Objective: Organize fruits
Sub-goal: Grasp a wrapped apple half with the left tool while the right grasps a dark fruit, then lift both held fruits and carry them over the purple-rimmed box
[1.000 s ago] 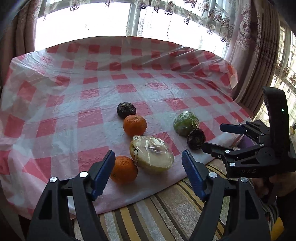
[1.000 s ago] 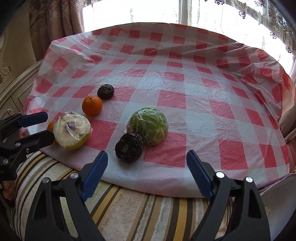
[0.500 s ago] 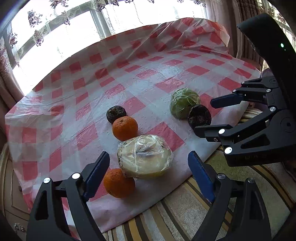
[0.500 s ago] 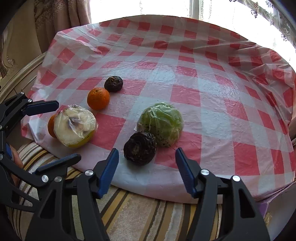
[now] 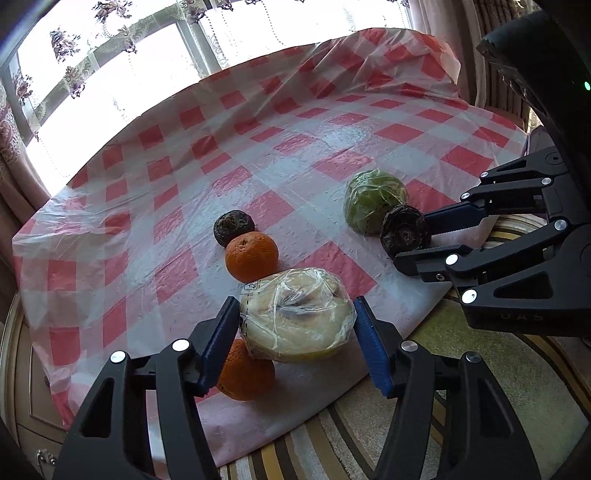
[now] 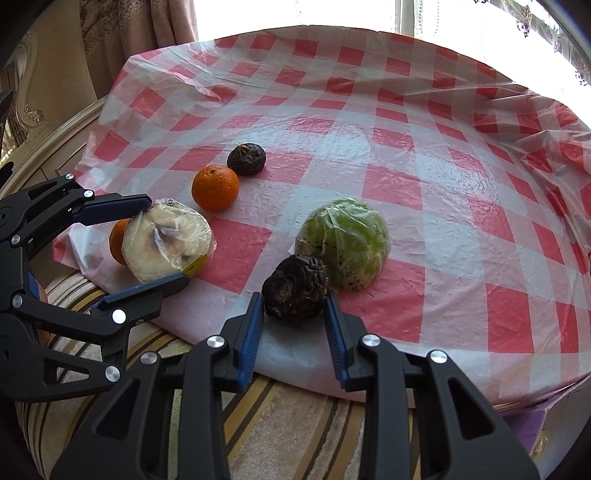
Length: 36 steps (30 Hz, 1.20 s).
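Observation:
On the red-checked cloth (image 5: 295, 147) lie several fruits. My left gripper (image 5: 295, 328) is shut on a plastic-wrapped pale half fruit (image 5: 295, 314), which also shows in the right wrist view (image 6: 166, 243). An orange (image 5: 245, 373) lies just under and behind it. My right gripper (image 6: 293, 314) is shut on a dark wrinkled fruit (image 6: 295, 290), seen too in the left wrist view (image 5: 404, 230). A wrapped green half fruit (image 6: 343, 247) touches it. A second orange (image 6: 215, 187) and a second dark fruit (image 6: 246, 158) lie farther in.
The cloth's front edge (image 6: 295, 362) hangs over a striped cushion (image 6: 295, 424). Curtains (image 5: 436, 14) and a bright window stand behind the table. A carved wooden cabinet (image 6: 33, 122) is at the left.
Both grippers moved forward and closed: the left jaws now grip the wrapped pale half fruit, the right jaws grip the near dark fruit. The fruits stay on the cloth.

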Motion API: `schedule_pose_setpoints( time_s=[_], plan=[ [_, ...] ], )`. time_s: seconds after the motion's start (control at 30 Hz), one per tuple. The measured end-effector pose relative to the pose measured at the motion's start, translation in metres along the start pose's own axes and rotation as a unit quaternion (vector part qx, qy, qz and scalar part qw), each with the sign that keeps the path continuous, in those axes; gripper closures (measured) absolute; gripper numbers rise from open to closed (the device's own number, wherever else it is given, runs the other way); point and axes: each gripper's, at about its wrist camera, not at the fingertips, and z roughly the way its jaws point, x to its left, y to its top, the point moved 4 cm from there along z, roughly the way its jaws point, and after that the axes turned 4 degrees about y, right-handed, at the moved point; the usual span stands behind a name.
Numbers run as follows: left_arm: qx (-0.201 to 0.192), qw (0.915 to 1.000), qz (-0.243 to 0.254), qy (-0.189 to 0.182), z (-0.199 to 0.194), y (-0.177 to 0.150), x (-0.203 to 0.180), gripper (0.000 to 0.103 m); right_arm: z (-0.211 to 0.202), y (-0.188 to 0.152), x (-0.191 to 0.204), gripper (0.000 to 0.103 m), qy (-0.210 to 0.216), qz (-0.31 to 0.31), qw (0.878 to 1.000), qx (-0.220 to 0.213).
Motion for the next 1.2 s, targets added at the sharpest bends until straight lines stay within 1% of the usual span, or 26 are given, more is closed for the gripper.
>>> schedule_pose_setpoints(
  time_s=[0.27, 0.43, 0.67, 1.03, 1.2],
  plan=[
    [-0.004, 1.0000, 0.000, -0.007, -0.002, 0.000, -0.002, 0.043, -0.008, -0.002, -0.003, 0.070, -0.001, 0.007, 1.000, -0.016],
    [-0.011, 0.9998, -0.002, -0.018, -0.005, 0.001, -0.003, 0.043, -0.012, -0.003, -0.005, 0.070, -0.003, 0.012, 1.000, -0.024],
    [-0.024, 0.9991, -0.020, -0.028, -0.012, 0.003, 0.002, 0.044, -0.019, -0.004, -0.011, 0.070, -0.004, 0.027, 0.999, -0.035],
    [-0.036, 0.9986, -0.027, -0.027, -0.023, 0.007, 0.004, 0.044, -0.035, -0.007, -0.018, 0.070, -0.009, 0.041, 0.998, -0.052],
    [-0.041, 0.9980, -0.034, -0.033, -0.028, 0.009, 0.007, 0.044, -0.043, -0.010, -0.023, 0.070, -0.011, 0.049, 0.997, -0.058]
  ],
)
